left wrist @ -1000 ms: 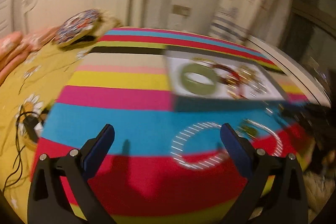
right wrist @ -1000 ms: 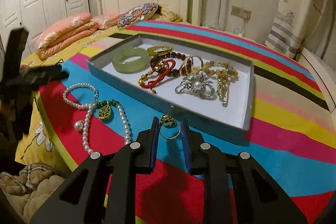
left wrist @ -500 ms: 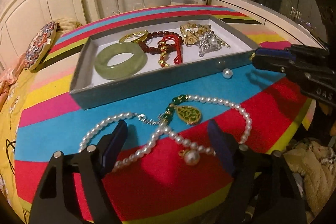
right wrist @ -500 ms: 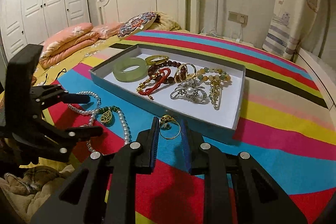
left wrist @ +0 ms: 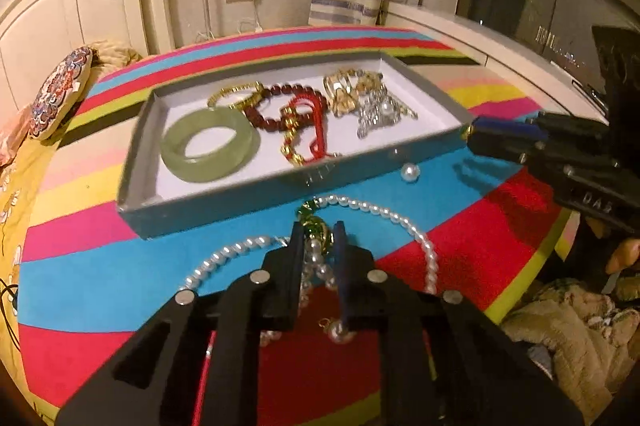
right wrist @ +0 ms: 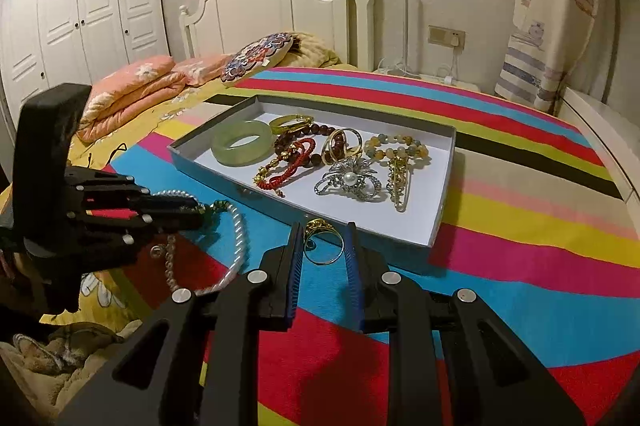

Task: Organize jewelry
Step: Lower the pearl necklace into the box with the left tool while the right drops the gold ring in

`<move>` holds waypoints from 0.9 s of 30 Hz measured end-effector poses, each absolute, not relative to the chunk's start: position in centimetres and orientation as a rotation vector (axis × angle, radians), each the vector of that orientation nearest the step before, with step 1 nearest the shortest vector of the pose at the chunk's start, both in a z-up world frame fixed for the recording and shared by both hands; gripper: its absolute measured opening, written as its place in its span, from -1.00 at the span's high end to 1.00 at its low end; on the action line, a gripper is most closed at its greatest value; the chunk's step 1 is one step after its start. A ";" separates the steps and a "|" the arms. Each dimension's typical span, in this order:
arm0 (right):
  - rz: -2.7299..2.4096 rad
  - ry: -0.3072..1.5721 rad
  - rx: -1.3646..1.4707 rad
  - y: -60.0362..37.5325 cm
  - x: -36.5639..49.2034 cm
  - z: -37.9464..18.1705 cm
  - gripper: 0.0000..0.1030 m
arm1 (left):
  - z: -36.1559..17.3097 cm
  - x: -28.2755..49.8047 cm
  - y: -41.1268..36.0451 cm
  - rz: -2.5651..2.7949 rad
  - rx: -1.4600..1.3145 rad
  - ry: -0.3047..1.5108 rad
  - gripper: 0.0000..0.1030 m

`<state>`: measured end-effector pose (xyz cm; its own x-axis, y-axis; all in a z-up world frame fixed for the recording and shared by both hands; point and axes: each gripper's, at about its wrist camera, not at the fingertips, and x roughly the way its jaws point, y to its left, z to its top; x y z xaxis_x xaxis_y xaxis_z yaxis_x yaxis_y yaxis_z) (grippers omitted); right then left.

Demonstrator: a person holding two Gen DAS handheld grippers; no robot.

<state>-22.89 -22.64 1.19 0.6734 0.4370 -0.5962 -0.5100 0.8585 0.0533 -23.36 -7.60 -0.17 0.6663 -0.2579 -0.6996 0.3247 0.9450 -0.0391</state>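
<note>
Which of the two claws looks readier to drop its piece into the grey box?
Probably the right gripper: it holds the small gold ring beside the grey tray's near wall. The left gripper grips a long, trailing pearl necklace.

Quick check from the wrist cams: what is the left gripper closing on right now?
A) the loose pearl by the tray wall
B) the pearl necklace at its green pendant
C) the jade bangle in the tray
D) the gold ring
B: the left gripper pinches the pearl necklace at its green pendant, outside the tray.

Both wrist cameras look low and close across the striped mat toward the headboard wall, sharing the grey tray; each sees the other gripper.
</note>
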 end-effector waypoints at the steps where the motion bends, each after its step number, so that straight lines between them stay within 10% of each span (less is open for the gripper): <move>1: 0.536 0.638 -0.122 -22.6 -22.9 1.2 0.57 | 0.0 -23.4 -7.5 -0.330 0.092 0.770 0.73; 27: 0.525 0.560 -0.099 -23.6 -23.9 3.9 0.57 | 9.8 -26.4 -7.7 -0.375 0.121 0.525 0.73</move>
